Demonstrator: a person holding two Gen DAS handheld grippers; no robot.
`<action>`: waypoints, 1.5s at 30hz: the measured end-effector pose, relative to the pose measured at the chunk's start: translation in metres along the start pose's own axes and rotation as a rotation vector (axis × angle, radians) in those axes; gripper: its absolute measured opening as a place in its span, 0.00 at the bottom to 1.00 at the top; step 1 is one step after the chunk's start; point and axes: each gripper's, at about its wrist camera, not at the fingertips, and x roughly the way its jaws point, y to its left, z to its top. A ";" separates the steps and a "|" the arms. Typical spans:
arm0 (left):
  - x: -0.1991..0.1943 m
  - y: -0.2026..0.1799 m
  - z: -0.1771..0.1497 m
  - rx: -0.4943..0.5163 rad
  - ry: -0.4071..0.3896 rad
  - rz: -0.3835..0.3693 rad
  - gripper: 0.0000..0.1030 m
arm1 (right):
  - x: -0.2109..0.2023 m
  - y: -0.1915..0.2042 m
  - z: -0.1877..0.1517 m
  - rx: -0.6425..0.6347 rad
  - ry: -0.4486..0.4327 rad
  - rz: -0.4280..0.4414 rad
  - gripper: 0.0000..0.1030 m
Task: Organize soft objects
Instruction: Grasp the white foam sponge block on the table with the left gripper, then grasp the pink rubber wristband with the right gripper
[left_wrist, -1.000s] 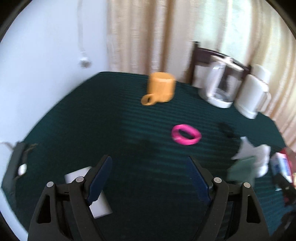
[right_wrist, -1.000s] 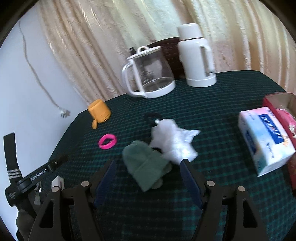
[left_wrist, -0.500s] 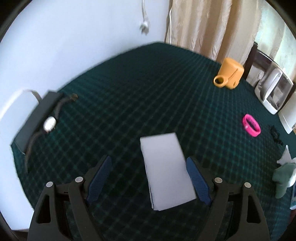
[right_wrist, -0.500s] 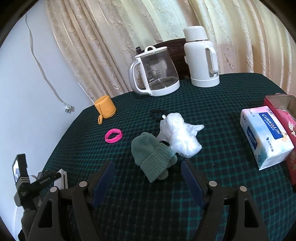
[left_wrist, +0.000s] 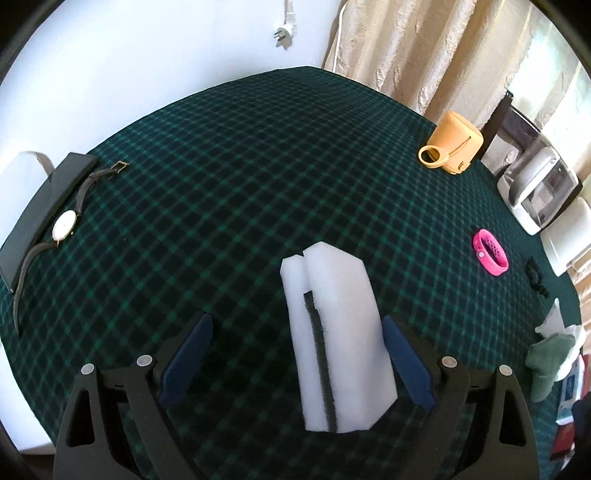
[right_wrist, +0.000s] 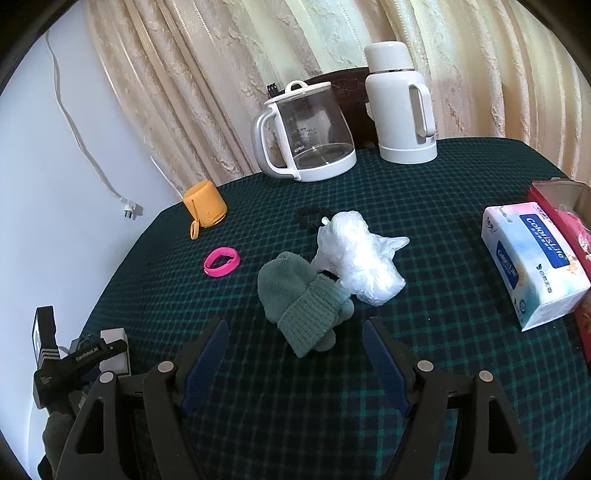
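Observation:
Two white foam blocks (left_wrist: 336, 332) lie side by side on the green checked tablecloth (left_wrist: 221, 166), with a dark gap between them. My left gripper (left_wrist: 295, 326) straddles them and its jaws are opening. The right finger (left_wrist: 404, 362) is close beside the foam; the left finger stands well clear. A green knit hat (right_wrist: 295, 291) and a crumpled clear plastic bag (right_wrist: 358, 258) lie together mid-table. My right gripper (right_wrist: 294, 324) hovers open just in front of the hat's cuff, holding nothing. The left gripper's body (right_wrist: 74, 362) shows at the lower left of the right wrist view.
A wristwatch (left_wrist: 64, 225) and a black slab (left_wrist: 48, 206) lie at the left edge. An orange pouch (left_wrist: 454, 147), a pink wristband (left_wrist: 489, 256), a glass kettle (right_wrist: 306, 136), a white flask (right_wrist: 400, 107), a tissue pack (right_wrist: 532, 266) and a red box (right_wrist: 565, 206) ring the table.
My left gripper swung left and down until the white foam came between its jaws, which spread wider. The right gripper's view shifted only slightly.

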 end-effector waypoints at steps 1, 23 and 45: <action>0.002 -0.002 0.000 0.007 -0.001 0.006 0.91 | 0.001 0.000 0.000 -0.001 0.002 -0.001 0.76; -0.038 -0.060 0.033 0.172 -0.211 -0.057 0.41 | 0.023 0.046 0.031 -0.156 0.010 0.035 0.76; -0.007 -0.073 0.058 0.170 -0.256 -0.037 0.42 | 0.179 0.122 0.067 -0.470 0.274 0.090 0.79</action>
